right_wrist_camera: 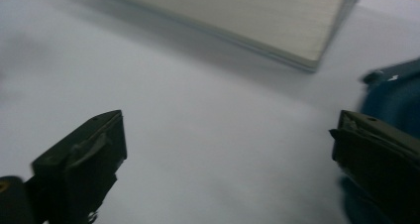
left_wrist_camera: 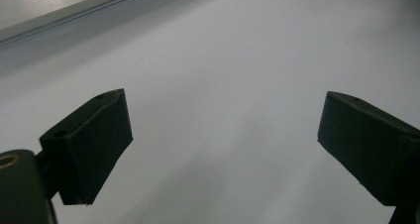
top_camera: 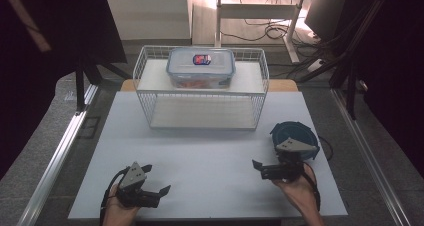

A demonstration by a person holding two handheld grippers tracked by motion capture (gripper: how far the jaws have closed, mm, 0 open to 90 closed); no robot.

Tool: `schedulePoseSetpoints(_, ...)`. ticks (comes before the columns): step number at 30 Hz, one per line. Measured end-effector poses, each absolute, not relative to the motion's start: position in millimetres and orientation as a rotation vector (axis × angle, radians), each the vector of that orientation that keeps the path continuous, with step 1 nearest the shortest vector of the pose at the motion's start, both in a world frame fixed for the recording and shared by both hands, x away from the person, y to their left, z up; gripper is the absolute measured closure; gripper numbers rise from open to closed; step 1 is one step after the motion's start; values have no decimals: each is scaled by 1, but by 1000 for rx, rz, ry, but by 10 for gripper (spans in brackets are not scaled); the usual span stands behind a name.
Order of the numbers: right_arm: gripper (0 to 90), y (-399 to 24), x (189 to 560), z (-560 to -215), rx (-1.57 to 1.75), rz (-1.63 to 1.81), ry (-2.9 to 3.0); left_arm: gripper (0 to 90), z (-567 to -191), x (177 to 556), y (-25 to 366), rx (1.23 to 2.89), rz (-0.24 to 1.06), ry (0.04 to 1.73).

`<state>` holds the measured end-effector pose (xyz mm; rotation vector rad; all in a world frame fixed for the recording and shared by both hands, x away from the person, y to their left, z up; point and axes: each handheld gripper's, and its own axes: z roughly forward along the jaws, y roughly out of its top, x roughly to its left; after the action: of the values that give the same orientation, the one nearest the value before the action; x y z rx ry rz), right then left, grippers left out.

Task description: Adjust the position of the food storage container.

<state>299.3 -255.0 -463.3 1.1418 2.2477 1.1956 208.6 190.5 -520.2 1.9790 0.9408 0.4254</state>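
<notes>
A: Both hands sit low at the near edge of the white table [top_camera: 210, 151]. The right gripper [top_camera: 260, 168] hangs just in front of the blue bowl [top_camera: 295, 136], jaws spread, nothing between them.

B: And the bowl stands to the right of the wire basket [top_camera: 202, 93], a little nearer the person, well apart from it. In the right gripper view the bowl [right_wrist_camera: 391, 97] shows just past the right jaw.

A: The left gripper [top_camera: 155, 192] is left of the basket and nearer the person, jaws wide apart too, with bare table under them.

B: On the basket's upper shelf rests a clear lidded container [top_camera: 201, 66], untouched.

A: This looks like the approach, the reach for the bowl. Next the right hand needs to swing towards the rim, straddle it and pinch.
</notes>
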Motion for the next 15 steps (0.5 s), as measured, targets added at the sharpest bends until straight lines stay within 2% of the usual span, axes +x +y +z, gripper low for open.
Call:
schedulePoseSetpoints(7,475,-307,319,-455,1250,1174,2167,62,-521,210,188,1991,423,931)
schedulePoseSetpoints(13,544,-327,331,-452,1291,1072,2110,62,-522,210,186,2000,429,925)
schedulePoseSetpoints(14,628,-335,336,-450,1316,1044,2081,62,-522,210,186,2000,431,924)
schedulePoseSetpoints(15,628,-335,336,-450,1316,1044,2081,63,-522,210,186,2000,431,924)
